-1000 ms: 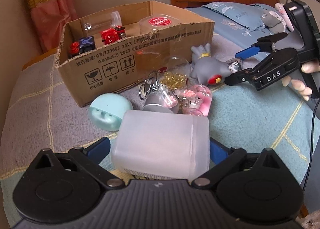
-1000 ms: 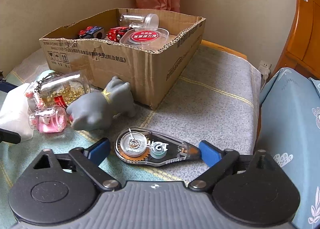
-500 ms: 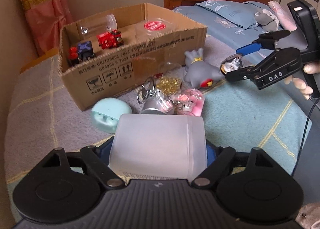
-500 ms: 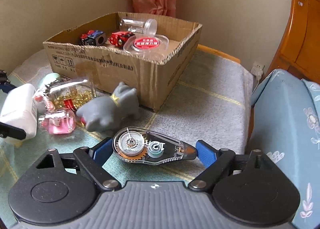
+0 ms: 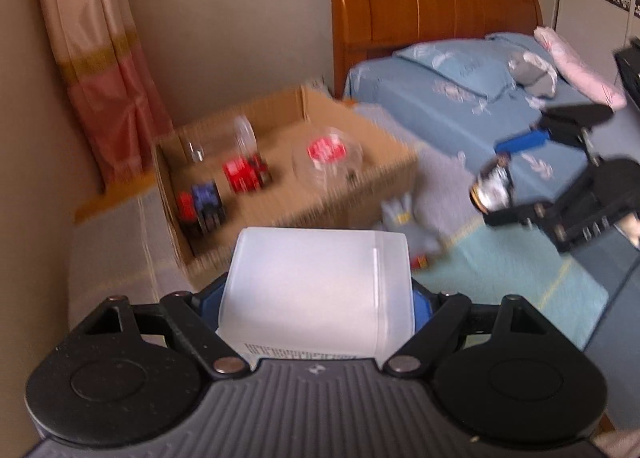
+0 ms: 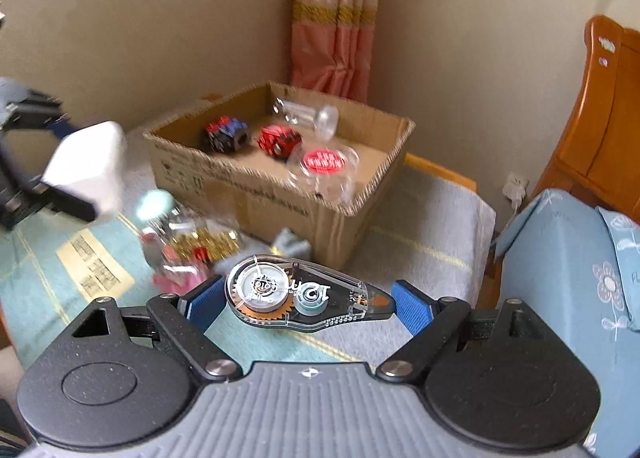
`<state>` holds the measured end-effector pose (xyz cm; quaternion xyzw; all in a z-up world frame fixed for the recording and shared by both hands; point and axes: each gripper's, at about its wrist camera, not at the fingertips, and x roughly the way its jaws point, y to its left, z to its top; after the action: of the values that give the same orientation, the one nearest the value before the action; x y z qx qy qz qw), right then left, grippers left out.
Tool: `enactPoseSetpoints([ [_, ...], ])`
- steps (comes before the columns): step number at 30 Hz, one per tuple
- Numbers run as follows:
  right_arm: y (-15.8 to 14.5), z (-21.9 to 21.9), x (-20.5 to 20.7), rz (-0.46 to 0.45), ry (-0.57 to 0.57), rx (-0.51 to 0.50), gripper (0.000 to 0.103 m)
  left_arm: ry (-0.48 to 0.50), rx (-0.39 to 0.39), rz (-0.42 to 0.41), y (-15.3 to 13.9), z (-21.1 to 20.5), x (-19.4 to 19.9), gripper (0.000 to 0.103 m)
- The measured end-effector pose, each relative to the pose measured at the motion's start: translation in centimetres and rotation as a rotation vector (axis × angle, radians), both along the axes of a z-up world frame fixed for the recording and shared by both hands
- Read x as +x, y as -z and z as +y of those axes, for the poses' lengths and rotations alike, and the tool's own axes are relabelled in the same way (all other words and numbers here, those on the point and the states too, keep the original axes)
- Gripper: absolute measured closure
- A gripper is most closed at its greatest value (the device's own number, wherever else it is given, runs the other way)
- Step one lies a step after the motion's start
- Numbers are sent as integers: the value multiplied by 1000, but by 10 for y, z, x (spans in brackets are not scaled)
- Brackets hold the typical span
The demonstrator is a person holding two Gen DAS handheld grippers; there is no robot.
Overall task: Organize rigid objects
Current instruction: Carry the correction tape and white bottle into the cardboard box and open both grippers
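Nearest cardboard box (image 6: 280, 182), both grippers held up in air. Left gripper (image 5: 316, 298) clamped on white plastic container (image 5: 316, 290), off bedspread, in front of box. Right gripper (image 6: 304, 304) pinching correction tape dispenser (image 6: 296, 298), also lifted. Below, grey toy (image 6: 290, 244) and trinkets beside box. Inside box: red toy block (image 6: 278, 140), clear jar (image 6: 308, 116), round lidded tub (image 6: 324, 164).

Frosted white plastic bottle (image 5: 316, 290); clear black-and-orange correction-tape dispenser (image 6: 298, 296); brown corrugated cardboard box (image 6: 240, 190); teal blanket, yellow grid lines (image 6: 36, 258).

Toy cars (image 6: 248, 136) inside the box (image 6: 256, 186) — trinkets (image 6: 188, 248) before it.
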<state>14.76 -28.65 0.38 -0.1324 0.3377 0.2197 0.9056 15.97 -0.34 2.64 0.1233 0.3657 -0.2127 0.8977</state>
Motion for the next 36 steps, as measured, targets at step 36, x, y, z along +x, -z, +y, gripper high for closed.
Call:
enactPoseSetpoints([
  [36, -45, 50, 59, -52, -44, 27, 11, -205, -24, 3, 11, 31, 43, 5],
])
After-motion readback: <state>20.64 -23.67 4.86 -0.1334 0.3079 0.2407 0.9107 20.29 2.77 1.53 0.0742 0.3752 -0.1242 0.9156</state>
